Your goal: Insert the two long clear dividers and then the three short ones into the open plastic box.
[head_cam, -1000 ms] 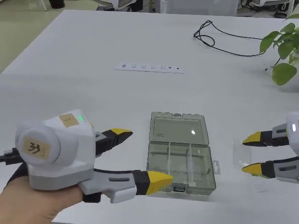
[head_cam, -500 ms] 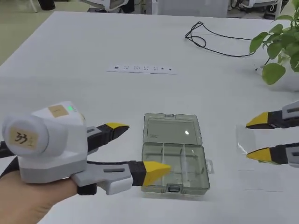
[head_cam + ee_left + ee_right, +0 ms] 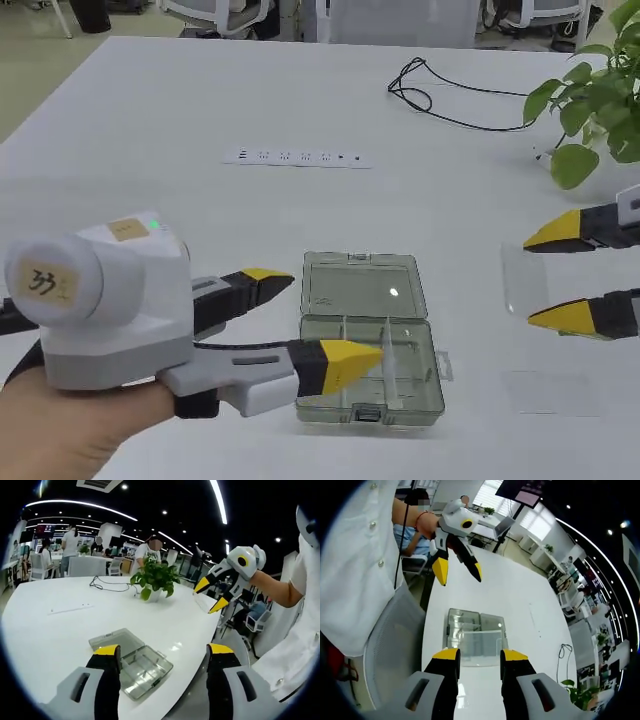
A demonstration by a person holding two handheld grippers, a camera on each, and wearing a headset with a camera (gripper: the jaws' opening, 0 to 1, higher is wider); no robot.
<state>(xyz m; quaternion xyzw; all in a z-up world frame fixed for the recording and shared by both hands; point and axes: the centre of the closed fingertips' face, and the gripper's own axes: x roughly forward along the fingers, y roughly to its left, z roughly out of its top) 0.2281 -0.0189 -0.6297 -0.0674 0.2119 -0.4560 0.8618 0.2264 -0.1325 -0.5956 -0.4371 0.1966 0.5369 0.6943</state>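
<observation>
**White worktop (image 3: 150,150): box (image 3: 365,340) open, divider (image 3: 515,285) in your right gripper (image 3: 532,281)**

Beyond the worktop you have an office with chairs and people. Far past both sets of fingers lie a power strip (image 3: 297,157) and a black cable (image 3: 440,95), with a plant (image 3: 590,100) off to the right.

Your left gripper (image 3: 320,317) has its fingers wide apart with nothing between them. In the head view the box lies just past those fingers, and the lower yellow tip overlaps its near left corner. You cannot tell from this whether they touch. In the left gripper view the box sits on the worktop ahead, between the two fingertips. Its lid lies flat behind the tray, and clear partitions (image 3: 385,355) stand in the tray.

Your right gripper hangs above the worktop, well to the right of the box. Its fingers are clamped on two opposite edges of the divider, so the clear piece spans the gap between the yellow tips. In the right gripper view the box shows through and past the divider, straight ahead of the fingers, with your left gripper farther on.

A faint clear sheet (image 3: 550,392) lies flat on the worktop below your right fingers.
</observation>
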